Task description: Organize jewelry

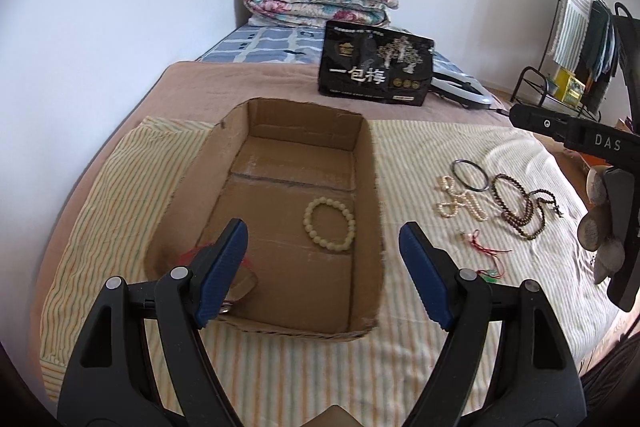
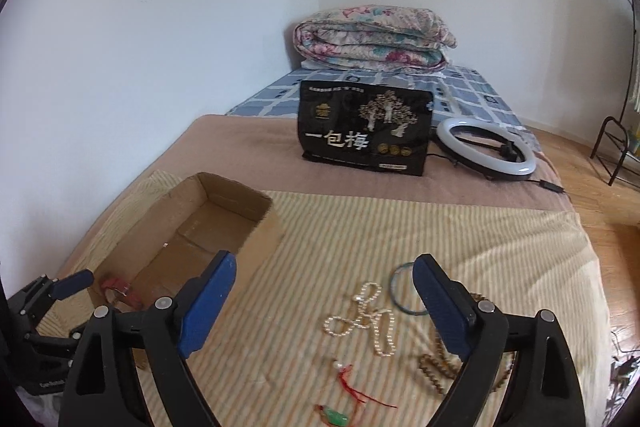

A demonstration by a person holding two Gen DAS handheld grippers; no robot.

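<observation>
An open cardboard box lies on the striped cloth. Inside it are a cream bead bracelet and a red item, partly hidden behind my left finger. My left gripper hovers open over the box's near end, holding nothing. To the right of the box lie a pearl necklace, a thin dark bangle, brown bead strands and a red cord with a green pendant. My right gripper is open and empty above the cloth, just short of this jewelry.
A black printed bag stands behind the cloth with a ring light beside it. A folded floral quilt sits at the bed's far end. The wall runs along the left; a metal rack and wooden floor lie right.
</observation>
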